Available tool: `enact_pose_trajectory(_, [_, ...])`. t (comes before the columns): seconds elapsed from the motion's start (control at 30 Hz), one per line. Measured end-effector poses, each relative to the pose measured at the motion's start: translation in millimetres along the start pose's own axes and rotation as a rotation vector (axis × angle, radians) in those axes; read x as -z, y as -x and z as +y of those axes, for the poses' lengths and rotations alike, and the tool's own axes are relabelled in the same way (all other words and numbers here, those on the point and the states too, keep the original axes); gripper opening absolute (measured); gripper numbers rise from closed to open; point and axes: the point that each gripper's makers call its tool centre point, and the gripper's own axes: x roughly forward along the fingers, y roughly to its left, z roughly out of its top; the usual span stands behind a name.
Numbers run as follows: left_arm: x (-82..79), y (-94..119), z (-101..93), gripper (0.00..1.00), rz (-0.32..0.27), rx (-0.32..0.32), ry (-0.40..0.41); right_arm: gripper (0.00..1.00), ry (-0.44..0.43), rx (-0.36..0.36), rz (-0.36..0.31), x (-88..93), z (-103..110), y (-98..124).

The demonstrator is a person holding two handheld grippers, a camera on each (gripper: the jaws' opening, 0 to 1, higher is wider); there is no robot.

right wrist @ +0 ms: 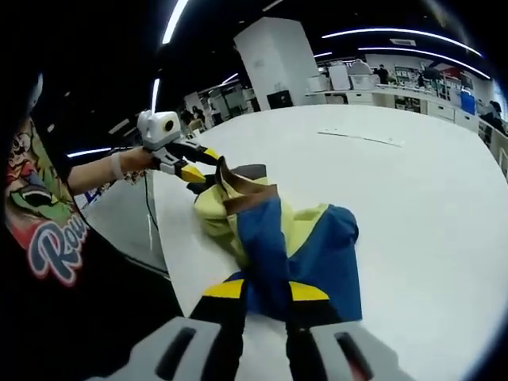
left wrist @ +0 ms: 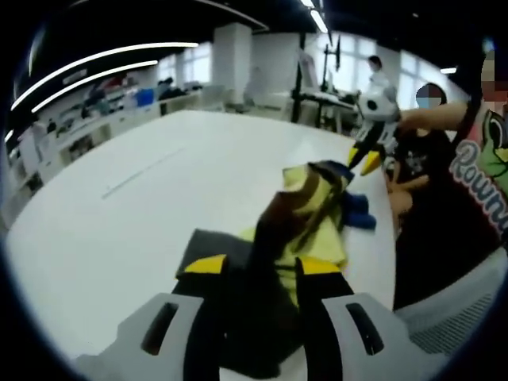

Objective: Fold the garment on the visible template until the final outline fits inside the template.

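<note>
Clamped on garment (right wrist: 278, 238) by both grippers, left gripper (left wrist: 266, 268) and right gripper (right wrist: 266, 291), raised off table (right wrist: 429, 206). Could slip or bunch unevenly if pulled apart.

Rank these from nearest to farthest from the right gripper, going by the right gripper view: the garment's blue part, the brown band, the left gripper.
1. Blue part: clamped at the right gripper, spreading to the right.
2. Brown band: farther up the garment, mid-view.
3. Left gripper: beyond it at the upper left, gripping the garment's far end.
</note>
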Motion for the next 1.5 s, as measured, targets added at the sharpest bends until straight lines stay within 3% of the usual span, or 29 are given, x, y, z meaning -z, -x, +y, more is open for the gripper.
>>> enact_pose_trajectory(0.23, [4.9,-7.9,6.2,0.25,0.041,0.006,-0.037,0.09,-0.030,-0.006,0.005,2.5,-4.0,-4.1])
enact_pose_trajectory(0.5, [6.0,-16.6,7.6,0.09,0.070,0.004,-0.053,0.07,-0.036,-0.004,0.013,5.1,-5.4,-8.2])
enact_pose_trajectory(0.7, [10.9,-16.0,11.4,0.01,0.090,-0.012,-0.025,0.03,-0.039,0.002,0.010,7.6,-7.1,-10.5])
enact_pose_trajectory(0.87, [13.0,-14.5,13.6,0.00,0.099,-0.023,0.005,0.00,-0.045,0.013,0.005,8.2,-8.2,-9.5])
enact_pose_trajectory(1.17, [-2.2,2.4,18.7,0.00,0.052,-0.065,0.033,0.00,0.005,0.058,-0.069,-18.6,-10.8,13.3])
enact_pose_trajectory(1.5, [-52.7,48.4,30.6,0.00,-0.090,-0.166,0.037,0.00,0.150,0.131,-0.169,-79.0,-13.6,50.1])
